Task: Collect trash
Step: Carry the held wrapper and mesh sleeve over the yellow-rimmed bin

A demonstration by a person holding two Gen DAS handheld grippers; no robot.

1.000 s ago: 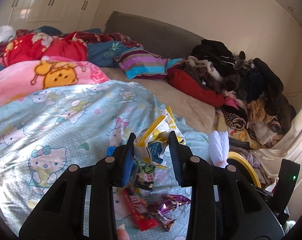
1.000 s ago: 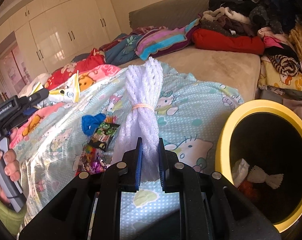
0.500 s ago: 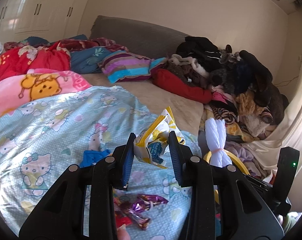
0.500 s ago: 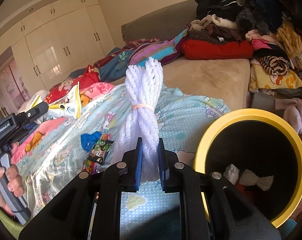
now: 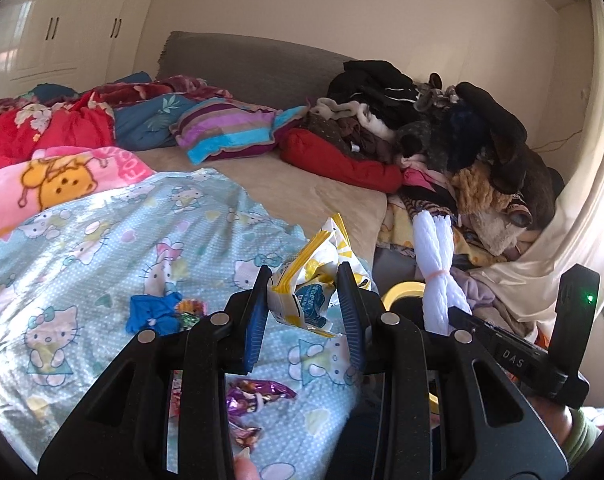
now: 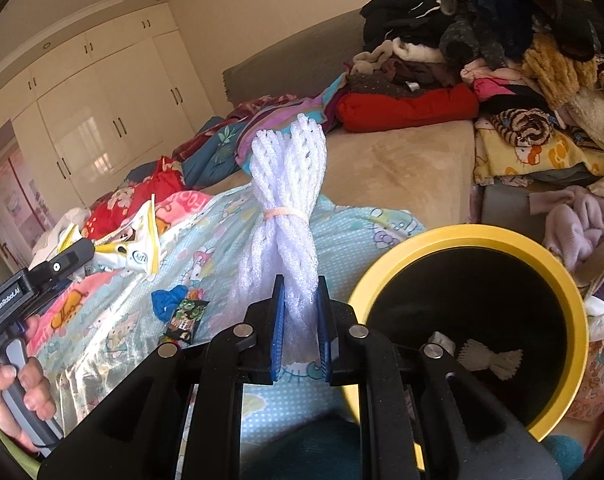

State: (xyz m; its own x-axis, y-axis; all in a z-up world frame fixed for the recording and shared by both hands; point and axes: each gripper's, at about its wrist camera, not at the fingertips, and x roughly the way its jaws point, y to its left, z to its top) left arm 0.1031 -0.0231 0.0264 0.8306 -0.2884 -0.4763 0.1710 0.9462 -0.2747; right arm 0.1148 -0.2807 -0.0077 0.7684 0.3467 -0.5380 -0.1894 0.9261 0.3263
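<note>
My left gripper [image 5: 302, 300] is shut on a crumpled yellow-and-white snack wrapper [image 5: 312, 276], held above the Hello Kitty blanket [image 5: 102, 248]; the wrapper also shows in the right wrist view [image 6: 136, 248]. My right gripper [image 6: 300, 312] is shut on a white foam net bundle [image 6: 288, 208] tied with a band, upright, just left of the yellow-rimmed black bin [image 6: 474, 240]. The bundle shows in the left wrist view [image 5: 436, 264] over the bin's rim [image 5: 402, 290]. White trash [image 6: 486, 358] lies inside the bin.
On the blanket lie a blue crumpled scrap [image 5: 152, 312], a green-black snack packet [image 6: 188, 314] and purple candy wrappers [image 5: 258, 394]. A heap of clothes [image 5: 442, 132] fills the bed's right side. Pillows and bedding [image 5: 222, 132] lie at the back.
Both grippers have swung right toward the bin with their loads. The bin now sits closer and larger in the right wrist view. The grips have not changed.
</note>
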